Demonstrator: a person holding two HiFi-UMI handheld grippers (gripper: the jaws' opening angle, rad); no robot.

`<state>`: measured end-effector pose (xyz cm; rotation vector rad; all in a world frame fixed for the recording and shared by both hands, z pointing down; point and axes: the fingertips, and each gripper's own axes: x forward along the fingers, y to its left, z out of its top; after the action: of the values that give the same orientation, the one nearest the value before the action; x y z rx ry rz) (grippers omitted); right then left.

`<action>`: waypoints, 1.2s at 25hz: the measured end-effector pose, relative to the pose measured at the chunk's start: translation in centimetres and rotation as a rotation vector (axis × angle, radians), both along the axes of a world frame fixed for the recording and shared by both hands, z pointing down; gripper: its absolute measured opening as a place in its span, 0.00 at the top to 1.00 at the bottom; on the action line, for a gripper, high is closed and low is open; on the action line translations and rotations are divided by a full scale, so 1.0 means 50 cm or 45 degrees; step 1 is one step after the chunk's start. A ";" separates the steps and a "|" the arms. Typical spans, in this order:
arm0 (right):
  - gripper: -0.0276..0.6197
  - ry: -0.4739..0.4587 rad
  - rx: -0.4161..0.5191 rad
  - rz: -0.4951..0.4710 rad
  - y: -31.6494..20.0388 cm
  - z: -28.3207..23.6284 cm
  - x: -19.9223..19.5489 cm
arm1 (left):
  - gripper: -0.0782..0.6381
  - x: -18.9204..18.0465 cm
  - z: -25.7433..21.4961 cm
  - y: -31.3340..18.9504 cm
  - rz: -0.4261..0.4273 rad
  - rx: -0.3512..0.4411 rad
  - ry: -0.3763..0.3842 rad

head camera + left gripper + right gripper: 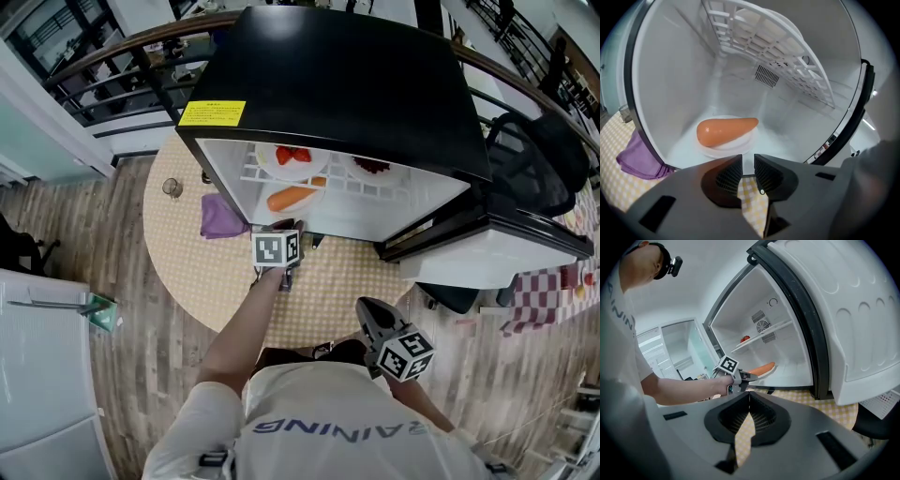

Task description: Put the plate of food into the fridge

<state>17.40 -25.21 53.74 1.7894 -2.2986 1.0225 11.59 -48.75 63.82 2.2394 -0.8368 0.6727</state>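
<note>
A white plate (733, 146) carrying an orange carrot-shaped food (725, 131) rests on the floor of the open fridge (337, 84); the same food (292, 197) shows in the head view under the wire shelf. My left gripper (748, 161) sits just outside the fridge's front edge, a short way back from the plate. Its jaws stand a little apart with nothing between them, and it touches nothing. It also appears in the head view (281, 228). My right gripper (367, 309) hangs back near the person's body, jaws (749, 397) closed together and empty.
On the wire shelf (778, 47) sit a plate of red strawberries (292, 156) and a dark food item (372, 166). The fridge door (487, 248) swings open to the right. A purple cloth (221, 216) and a glass (172, 187) lie on the round checked table (178, 253).
</note>
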 end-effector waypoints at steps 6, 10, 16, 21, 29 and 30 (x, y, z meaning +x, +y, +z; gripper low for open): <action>0.92 -0.003 0.025 -0.011 -0.001 -0.008 -0.012 | 0.86 -0.040 -0.071 0.027 -0.025 0.104 0.102; 0.92 -0.002 0.051 -0.013 -0.006 -0.018 -0.020 | 0.87 -0.078 -0.121 0.072 -0.028 0.167 0.137; 0.92 0.005 0.094 0.043 -0.016 -0.039 -0.001 | 0.87 -0.121 -0.204 0.153 0.009 0.230 0.220; 0.92 0.015 0.136 0.053 -0.027 -0.058 -0.004 | 0.87 -0.162 -0.269 0.193 0.029 0.323 0.242; 0.92 0.009 0.189 -0.040 -0.045 -0.083 -0.075 | 0.87 -0.239 -0.338 0.260 -0.047 0.349 0.323; 0.92 0.020 0.197 -0.053 -0.049 -0.086 -0.082 | 0.87 -0.250 -0.349 0.263 -0.063 0.370 0.328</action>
<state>13.29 -27.65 49.43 1.7857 -2.4563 0.8422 -0.93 -35.60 46.35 2.4854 -0.9015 0.2414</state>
